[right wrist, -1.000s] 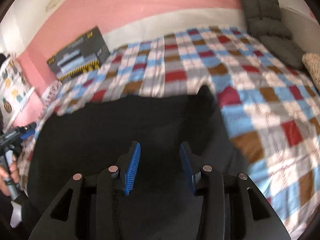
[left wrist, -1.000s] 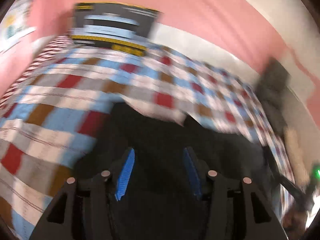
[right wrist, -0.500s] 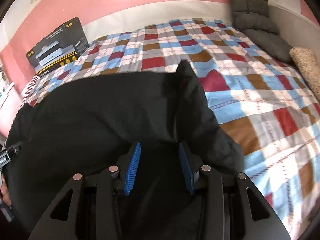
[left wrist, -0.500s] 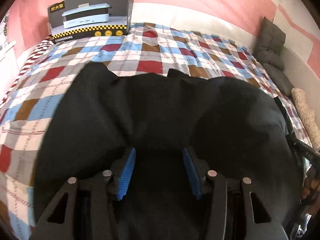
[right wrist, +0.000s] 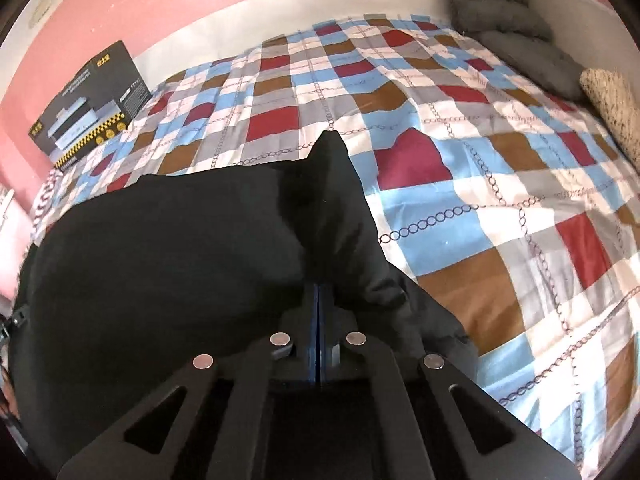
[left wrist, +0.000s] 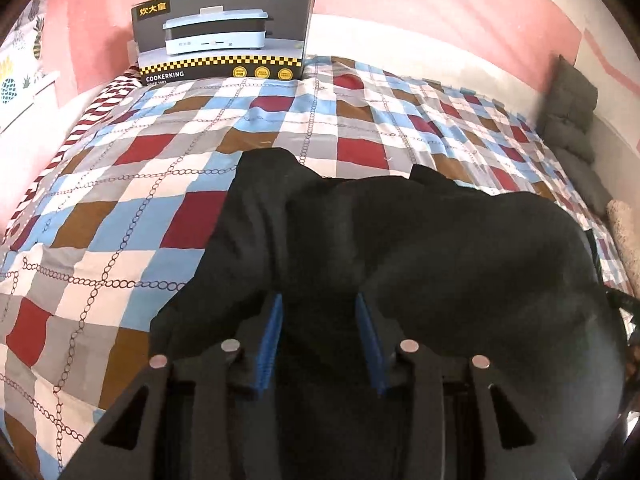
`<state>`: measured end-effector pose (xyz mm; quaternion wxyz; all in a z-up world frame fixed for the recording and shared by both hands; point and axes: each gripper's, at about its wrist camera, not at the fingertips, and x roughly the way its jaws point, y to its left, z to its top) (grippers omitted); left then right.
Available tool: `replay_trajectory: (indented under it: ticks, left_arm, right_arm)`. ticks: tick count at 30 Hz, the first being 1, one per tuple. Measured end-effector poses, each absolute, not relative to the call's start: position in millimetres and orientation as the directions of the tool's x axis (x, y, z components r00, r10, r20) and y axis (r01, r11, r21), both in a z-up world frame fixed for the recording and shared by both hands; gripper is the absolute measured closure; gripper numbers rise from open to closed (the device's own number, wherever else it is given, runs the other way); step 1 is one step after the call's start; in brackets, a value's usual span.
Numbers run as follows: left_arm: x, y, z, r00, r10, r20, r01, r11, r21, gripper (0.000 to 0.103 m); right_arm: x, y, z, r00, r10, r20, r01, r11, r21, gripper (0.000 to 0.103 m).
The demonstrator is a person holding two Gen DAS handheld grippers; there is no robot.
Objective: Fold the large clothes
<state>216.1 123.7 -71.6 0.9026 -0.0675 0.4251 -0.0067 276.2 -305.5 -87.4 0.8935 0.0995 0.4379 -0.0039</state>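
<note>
A large black garment [left wrist: 420, 248] lies bunched on a checked bedspread [left wrist: 120, 208]. My left gripper [left wrist: 319, 308] is open, its blue pads [left wrist: 272, 332] apart with the near edge of the garment between and below them. In the right wrist view the same garment [right wrist: 180, 248] fills the lower left. My right gripper [right wrist: 319, 292] is shut, its blue pads pressed together on a fold of the black cloth at the garment's right edge.
A cooker box [left wrist: 224, 36] leans against the pink wall at the head of the bed; it also shows in the right wrist view [right wrist: 88, 104]. Grey cushions [right wrist: 512, 28] and a speckled roll [right wrist: 612, 104] lie along the bed's right side.
My right gripper has shut on the garment's edge. My left gripper stays open and has moved left, so more bedspread shows on its left. The garment has settled lower.
</note>
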Motion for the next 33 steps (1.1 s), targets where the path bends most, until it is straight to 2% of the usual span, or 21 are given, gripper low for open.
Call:
replay_trajectory:
  ticks: [4,10,14,18,29,33]
  left_arm:
    - [208,118,-58,0.625,-0.040,-0.780,-0.054,0.994,-0.094,0.062]
    - [156,96,-31,0.643,-0.140,-0.753,0.014,0.985,-0.172,0.062]
    - [123,71,-32,0.628,-0.198,-0.752,0.090,0.979,-0.183,0.062]
    - [119,74,-53,0.596,-0.184,-0.781,0.069,0.981,-0.179,0.062]
    - [104,102,-38,0.613,-0.039,-0.789,-0.070,0.992,-0.103,0.062]
    - [108,112,-52,0.576,0.001,-0.817,-0.096,0.993,-0.067,0.062]
  right_arm:
    - [261,-295,-64,0.625,0.038,-0.780,0.077,0.991,0.111,0.101]
    - [181,-249,-26,0.686,0.125,-0.716,-0.080,0.992,0.096,0.101]
    - [143,-222,-35,0.685,0.151,-0.712,-0.139,0.987,0.076,0.101]
    - [144,-241,-64,0.649,0.124,-0.751,-0.067,0.992,0.107,0.101]
    - [136,-270,-47,0.667,0.078,-0.741,0.012,0.993,0.116,0.100]
    - [144,-280,-64,0.636,0.044,-0.771,0.042,0.995,0.091,0.094]
